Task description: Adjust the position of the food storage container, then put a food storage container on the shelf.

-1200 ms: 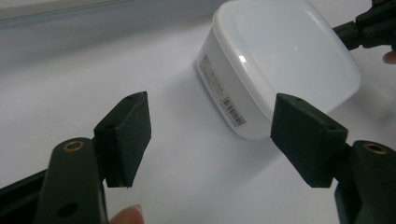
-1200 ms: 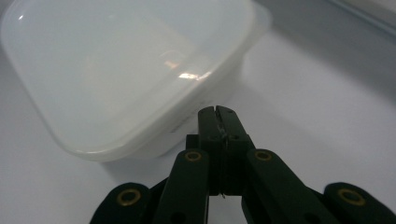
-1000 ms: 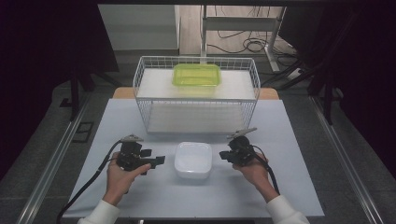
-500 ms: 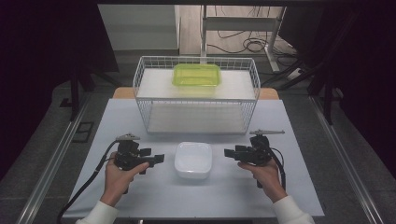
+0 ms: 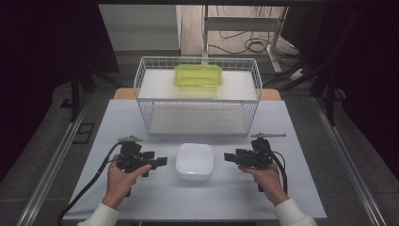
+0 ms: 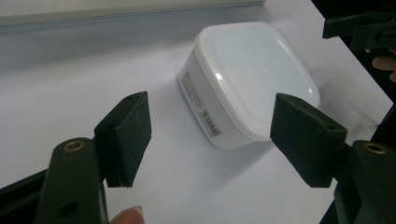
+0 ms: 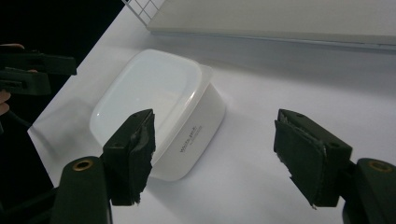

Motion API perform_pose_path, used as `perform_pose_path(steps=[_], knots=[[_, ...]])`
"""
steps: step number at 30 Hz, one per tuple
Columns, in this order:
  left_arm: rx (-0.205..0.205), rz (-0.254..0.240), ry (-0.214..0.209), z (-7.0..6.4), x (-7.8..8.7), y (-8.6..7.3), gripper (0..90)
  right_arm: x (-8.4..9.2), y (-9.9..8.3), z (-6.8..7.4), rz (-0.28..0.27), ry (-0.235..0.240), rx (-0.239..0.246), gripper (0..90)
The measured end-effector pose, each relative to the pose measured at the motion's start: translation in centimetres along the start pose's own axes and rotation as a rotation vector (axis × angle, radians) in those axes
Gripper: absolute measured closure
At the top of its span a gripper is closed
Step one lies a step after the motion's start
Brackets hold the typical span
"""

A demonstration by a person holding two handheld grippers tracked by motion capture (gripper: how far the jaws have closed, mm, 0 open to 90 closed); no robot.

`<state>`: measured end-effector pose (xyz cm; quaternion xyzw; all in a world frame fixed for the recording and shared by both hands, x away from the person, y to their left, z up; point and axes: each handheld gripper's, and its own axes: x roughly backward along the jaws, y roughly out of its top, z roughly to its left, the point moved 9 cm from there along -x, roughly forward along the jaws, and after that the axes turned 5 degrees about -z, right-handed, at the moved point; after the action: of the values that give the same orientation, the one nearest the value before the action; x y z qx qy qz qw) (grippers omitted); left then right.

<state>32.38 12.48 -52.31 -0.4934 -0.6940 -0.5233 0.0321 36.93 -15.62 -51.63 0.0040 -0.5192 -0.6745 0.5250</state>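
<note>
Container (image 5: 195, 161), white and lidded, rests on the surface (image 5: 155, 197) between both grippers, touched by neither. Left gripper (image 5: 160, 162): fingers (image 6: 125, 135) wide apart, empty, aimed at its left side. Right gripper (image 5: 229, 157): jaws have just been opening, empty, near its right side. Risk: a one-sided push likely slides the container; a high grip may pop the lid. Wire basket (image 5: 197, 96) stands behind.

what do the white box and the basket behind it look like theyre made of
White box: probably plastic, smooth and semi-glossy, with soft highlights on its lid and slightly translucent walls. Basket: thin white wire grid, likely coated metal, though the coating cannot be confirmed.
</note>
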Motion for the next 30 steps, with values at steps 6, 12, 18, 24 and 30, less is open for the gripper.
perform_pose_path(steps=[6,12,18,24,30], knots=[[0.022,-0.011,-0.028,-0.4,-0.2,0.1,28.6,-0.3,-0.5,0.3,0.022,0.011,0.011,29.4],[0.051,-0.020,-0.045,-0.3,-0.5,0.5,30.5,-0.9,-1.0,1.0,0.054,0.042,0.021,31.9],[0.090,-0.016,-0.086,-0.9,-0.9,0.4,32.8,-1.4,-1.4,1.9,0.070,0.070,0.022,33.3],[0.126,-0.003,-0.112,-1.1,-1.6,0.7,34.1,-1.9,-1.7,2.7,0.068,0.094,0.020,36.0],[0.191,0.016,-0.158,-1.0,-2.8,0.7,37.4,-2.7,-1.1,2.8,0.054,0.108,-0.019,42.5]])
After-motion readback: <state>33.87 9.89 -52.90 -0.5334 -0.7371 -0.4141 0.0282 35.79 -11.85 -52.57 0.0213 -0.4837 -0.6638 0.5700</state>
